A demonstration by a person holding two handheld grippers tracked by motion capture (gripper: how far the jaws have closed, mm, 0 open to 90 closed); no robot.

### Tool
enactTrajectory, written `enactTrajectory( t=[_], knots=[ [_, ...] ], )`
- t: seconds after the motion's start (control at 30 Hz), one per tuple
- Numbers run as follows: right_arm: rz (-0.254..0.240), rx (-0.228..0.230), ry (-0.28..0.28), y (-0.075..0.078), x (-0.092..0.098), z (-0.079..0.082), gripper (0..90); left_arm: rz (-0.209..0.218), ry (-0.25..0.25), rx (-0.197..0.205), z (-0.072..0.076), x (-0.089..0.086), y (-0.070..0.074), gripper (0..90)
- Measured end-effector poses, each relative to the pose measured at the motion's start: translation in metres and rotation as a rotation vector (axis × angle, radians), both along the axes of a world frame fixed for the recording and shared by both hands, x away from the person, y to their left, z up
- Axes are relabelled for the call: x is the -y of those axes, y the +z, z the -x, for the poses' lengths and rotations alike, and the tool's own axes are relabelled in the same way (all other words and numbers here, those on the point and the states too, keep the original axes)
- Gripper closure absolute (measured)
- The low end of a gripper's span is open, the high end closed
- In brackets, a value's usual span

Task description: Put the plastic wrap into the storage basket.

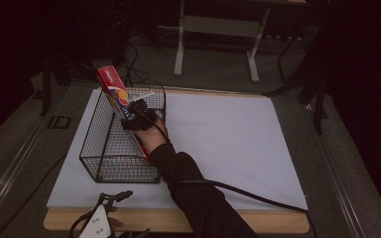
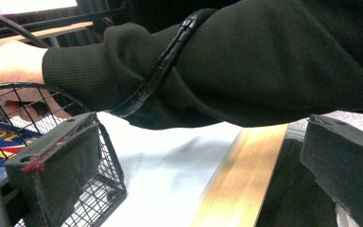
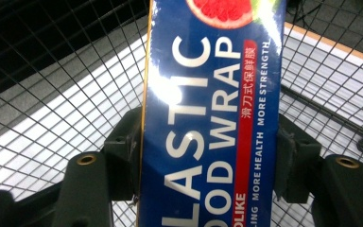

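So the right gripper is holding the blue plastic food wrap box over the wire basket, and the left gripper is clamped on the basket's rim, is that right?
Not quite. The left gripper isn't on the wire basket: the high view shows it at the table's near edge, apart from the basket, jaws open and empty. The right gripper does hold the food wrap box over the basket.

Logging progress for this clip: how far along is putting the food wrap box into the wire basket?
Done: the right gripper is clamped on the food wrap box, inside the wire basket. In hand: box tilted, top above the rim. Left: lay it down, release. The left gripper idles, open.
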State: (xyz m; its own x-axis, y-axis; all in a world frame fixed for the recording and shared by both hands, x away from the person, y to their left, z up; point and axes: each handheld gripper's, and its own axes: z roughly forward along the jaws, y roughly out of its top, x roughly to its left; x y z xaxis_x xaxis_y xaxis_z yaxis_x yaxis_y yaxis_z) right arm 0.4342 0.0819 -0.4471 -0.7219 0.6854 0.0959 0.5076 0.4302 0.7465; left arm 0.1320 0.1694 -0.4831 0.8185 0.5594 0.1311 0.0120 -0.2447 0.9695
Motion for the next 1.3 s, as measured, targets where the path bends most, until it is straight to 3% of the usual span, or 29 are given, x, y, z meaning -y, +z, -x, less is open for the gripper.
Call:
enactTrajectory(
  t=[0.3,0.37,0.47,0.6,0.87,0.97,1.03,1.17,1.3],
  knots=[
    [0.028,-0.018,0.025,0.001,0.001,-0.003,32.4,-0.004,-0.001,-0.002,0.0,0.001,0.0,0.0],
    [0.02,-0.016,0.022,0.002,0.002,-0.002,32.4,-0.005,-0.001,-0.002,-0.001,0.001,0.0,0.0],
    [-0.032,-0.015,0.02,0.006,0.01,-0.002,30.2,-0.007,-0.002,-0.003,-0.001,0.001,0.0,0.0],
    [-0.032,-0.016,0.034,0.011,0.016,-0.002,28.4,-0.011,-0.003,-0.003,-0.001,0.002,-0.001,0.0],
    [-0.037,0.006,0.1,0.024,0.035,0.006,15.2,-0.014,-0.003,-0.007,-0.002,0.002,-0.001,0.0],
    [-0.017,0.021,0.111,0.026,0.04,0.008,12.1,-0.015,-0.003,-0.007,-0.002,0.003,-0.001,0.0],
    [-0.021,0.035,0.151,0.033,0.051,0.013,11.8,-0.018,-0.001,-0.009,-0.003,0.003,-0.002,0.0],
    [-0.05,0.026,0.157,0.038,0.064,0.017,13.2,-0.023,-0.003,-0.01,-0.003,0.004,-0.002,0.0],
    [-0.061,0.049,0.15,0.045,0.088,0.025,13.6,-0.027,-0.006,-0.012,-0.003,0.005,-0.003,0.0]
  ],
)
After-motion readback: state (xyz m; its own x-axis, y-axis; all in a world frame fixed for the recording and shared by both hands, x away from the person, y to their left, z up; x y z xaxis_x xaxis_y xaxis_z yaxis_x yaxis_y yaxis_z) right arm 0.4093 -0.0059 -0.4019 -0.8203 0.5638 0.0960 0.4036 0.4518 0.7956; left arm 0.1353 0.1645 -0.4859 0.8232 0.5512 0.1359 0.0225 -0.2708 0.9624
